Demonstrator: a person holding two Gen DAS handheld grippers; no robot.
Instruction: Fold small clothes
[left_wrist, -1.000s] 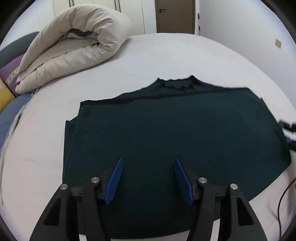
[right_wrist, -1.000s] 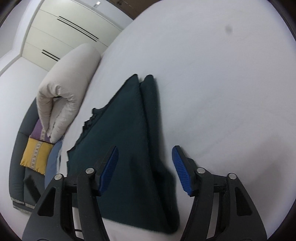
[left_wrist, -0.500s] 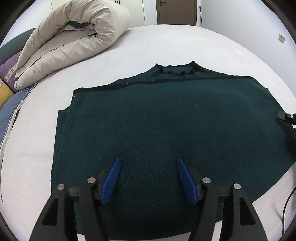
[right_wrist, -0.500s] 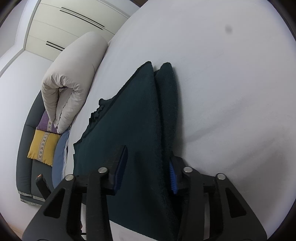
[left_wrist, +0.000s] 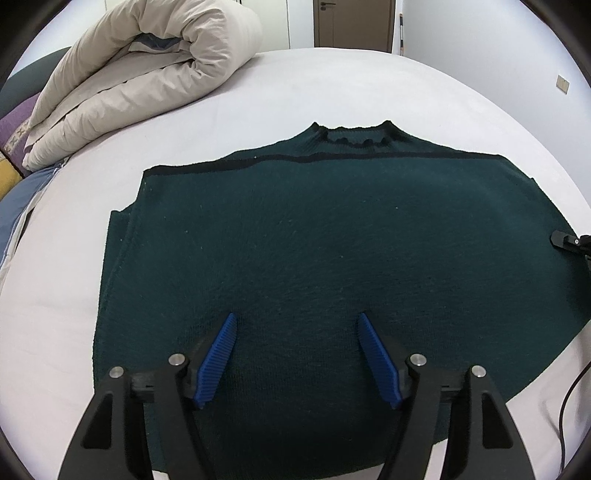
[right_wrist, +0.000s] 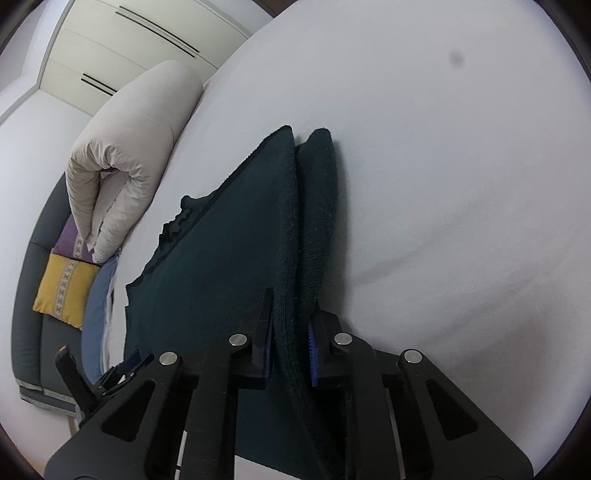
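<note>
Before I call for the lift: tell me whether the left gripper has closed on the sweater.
No, the left gripper is open, its blue pads spread apart above the sweater.

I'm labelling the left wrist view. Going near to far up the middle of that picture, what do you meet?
Left gripper, jaws open → dark green sweater → its collar → bare white sheet → brown door.
</note>
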